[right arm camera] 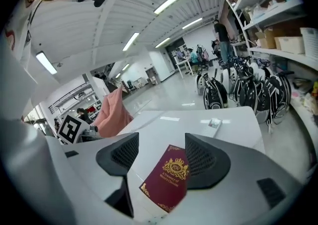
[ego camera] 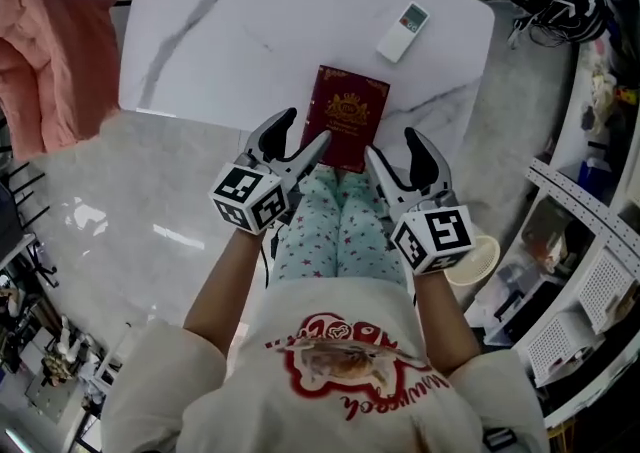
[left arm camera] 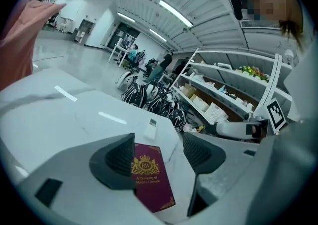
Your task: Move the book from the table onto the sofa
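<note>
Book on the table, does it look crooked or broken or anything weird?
Nothing looks broken or spilled. The book lies closed and flat on the table. The only odd thing is that its near end seems to poke out over the table's edge.

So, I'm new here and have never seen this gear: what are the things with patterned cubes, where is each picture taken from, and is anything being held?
A person holds a hand-operated gripper in each hand: the left gripper and the right gripper. The cubes are part of them. One picture comes from a camera on the person's head, looking down. The other two come from cameras riding on each gripper. On the white table lie a maroon book and a remote. Both grippers' jaws are opening with nothing between them. The book lies flat just ahead, not held.
</note>
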The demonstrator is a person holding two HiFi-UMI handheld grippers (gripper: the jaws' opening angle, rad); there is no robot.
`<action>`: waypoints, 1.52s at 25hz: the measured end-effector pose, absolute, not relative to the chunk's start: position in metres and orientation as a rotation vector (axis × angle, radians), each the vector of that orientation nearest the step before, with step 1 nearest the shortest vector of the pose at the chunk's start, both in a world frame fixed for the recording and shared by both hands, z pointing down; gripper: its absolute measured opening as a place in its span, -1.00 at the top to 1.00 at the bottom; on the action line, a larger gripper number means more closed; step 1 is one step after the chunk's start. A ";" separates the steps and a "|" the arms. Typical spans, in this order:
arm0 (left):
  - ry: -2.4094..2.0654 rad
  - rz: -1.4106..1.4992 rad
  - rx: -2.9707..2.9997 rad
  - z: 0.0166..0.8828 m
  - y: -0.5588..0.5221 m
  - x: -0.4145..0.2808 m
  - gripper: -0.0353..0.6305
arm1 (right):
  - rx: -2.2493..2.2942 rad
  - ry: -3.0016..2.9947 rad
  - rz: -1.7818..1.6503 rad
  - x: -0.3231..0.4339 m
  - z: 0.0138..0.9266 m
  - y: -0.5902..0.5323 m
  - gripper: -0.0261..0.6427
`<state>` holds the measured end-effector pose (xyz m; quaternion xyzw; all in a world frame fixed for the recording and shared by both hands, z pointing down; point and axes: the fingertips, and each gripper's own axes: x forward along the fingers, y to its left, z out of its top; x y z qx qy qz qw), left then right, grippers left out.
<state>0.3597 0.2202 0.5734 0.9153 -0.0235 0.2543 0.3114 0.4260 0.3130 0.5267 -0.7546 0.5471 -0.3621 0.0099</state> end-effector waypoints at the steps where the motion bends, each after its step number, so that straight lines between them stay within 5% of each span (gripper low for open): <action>1: -0.067 0.682 2.409 0.582 0.220 0.359 0.03 | -2.352 1.703 -1.155 0.424 0.537 0.313 0.13; 17: -0.061 0.841 2.286 0.716 0.222 0.351 0.03 | -2.296 1.452 -1.424 0.421 0.686 0.321 0.06; 38: 0.045 0.863 2.181 0.764 0.242 0.340 0.03 | -2.098 1.342 -1.632 0.383 0.766 0.324 -0.04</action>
